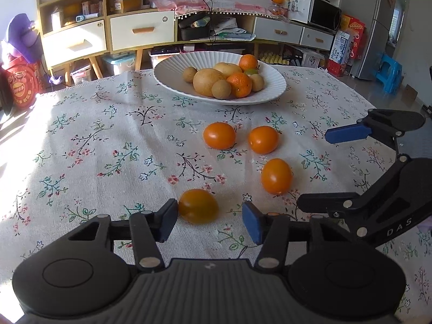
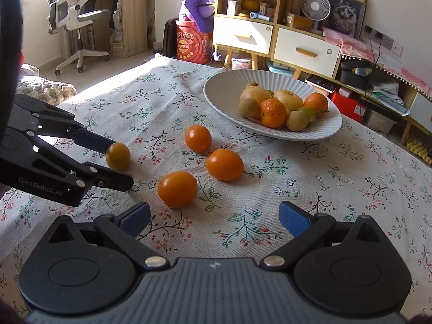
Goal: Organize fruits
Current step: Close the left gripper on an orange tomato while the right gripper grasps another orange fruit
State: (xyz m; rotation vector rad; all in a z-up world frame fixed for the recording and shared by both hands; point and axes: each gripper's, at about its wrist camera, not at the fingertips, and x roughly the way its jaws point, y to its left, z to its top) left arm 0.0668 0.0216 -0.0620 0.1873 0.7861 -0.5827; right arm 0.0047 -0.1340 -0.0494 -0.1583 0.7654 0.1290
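While the nearest orange tomato (image 1: 198,206) lies on the floral-clothed bench (image 1: 108,145), it is flanked by the left hand-held gripper (image 1: 210,220), whose jaws are partly open: the left pad touches the fruit and the right pad stands apart, so nothing is gripped yet. Three more tomatoes (image 1: 219,135) are scattered between it and the white ribbed plate (image 1: 172,67) at the far side, where pears, oranges and kiwis are already gathered, presumably the destination. The right hand-held gripper (image 2: 214,220) is held wide open and empty near another tomato (image 2: 177,189).

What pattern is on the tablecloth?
Floral sprigs on off-white: the tablecloth shows it best in the right wrist view.
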